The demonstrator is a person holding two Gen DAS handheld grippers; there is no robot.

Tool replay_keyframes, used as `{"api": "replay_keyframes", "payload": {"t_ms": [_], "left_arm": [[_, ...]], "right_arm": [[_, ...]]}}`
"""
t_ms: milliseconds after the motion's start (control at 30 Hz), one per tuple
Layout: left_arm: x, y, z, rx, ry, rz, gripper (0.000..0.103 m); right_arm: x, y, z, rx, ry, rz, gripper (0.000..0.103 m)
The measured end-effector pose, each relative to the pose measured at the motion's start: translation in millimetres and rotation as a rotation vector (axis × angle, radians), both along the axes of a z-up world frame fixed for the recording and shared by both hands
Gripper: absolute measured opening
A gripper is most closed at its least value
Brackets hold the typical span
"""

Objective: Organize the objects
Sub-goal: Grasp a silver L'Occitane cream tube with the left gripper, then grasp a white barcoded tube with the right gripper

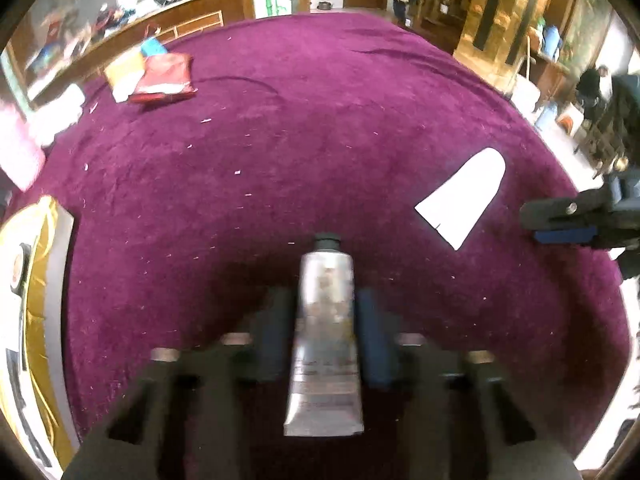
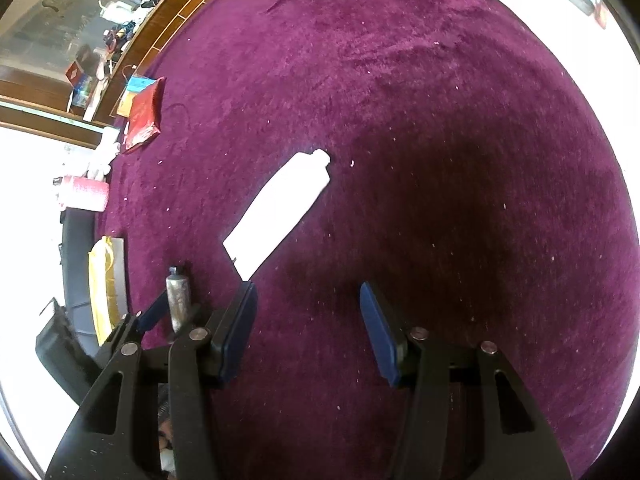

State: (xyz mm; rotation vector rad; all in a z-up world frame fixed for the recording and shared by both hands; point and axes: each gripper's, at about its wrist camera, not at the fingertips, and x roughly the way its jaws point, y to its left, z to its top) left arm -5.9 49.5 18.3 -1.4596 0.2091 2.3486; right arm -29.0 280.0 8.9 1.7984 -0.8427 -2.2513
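Purple velvet cloth covers the round table (image 1: 320, 120), speckled with lint, with snack packets (image 1: 160, 76) at its far edge. The left claw (image 1: 324, 332) is clenched on a silver tube (image 1: 326, 320), cap pointing forward, lifted just above the cloth. The right claw (image 2: 308, 320) hangs released, nothing between its pads, near a white tube (image 2: 280, 212) lying flat. Judging from this, the silver tube should be carried level, set down close alongside the white one, and let go only once it rests.
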Motion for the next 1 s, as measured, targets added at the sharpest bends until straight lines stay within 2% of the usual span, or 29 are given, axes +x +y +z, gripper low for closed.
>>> {"api": "replay_keyframes", "payload": {"t_ms": [67,200,367,567,767,867,1000], "left_arm": [[-6,-15,1,0.067,-0.048,0.036,0.022],[0,-33,11,0.144,-0.057,0.058,0.022],[3,-46,27,0.202,-0.046,0.065,0.023],[7,-66,33,0.239,-0.055,0.086,0.023],[12,-83,30,0.247,-0.073,0.1,0.023],[15,-89,31,0.246,-0.074,0.096,0.023],[19,-95,33,0.247,-0.073,0.091,0.023]], "right_arm": [[-3,-3,2,0.025,0.01,-0.003,0.052],[-17,-17,5,0.104,0.017,0.006,0.054],[-29,-27,5,0.125,0.017,-0.004,0.055],[-31,-30,4,0.157,0.024,-0.049,0.056],[-43,-51,7,0.264,0.018,-0.059,0.059],[-52,-61,7,0.333,0.027,-0.079,0.059],[-65,-78,4,0.492,0.064,-0.052,0.059]]}}
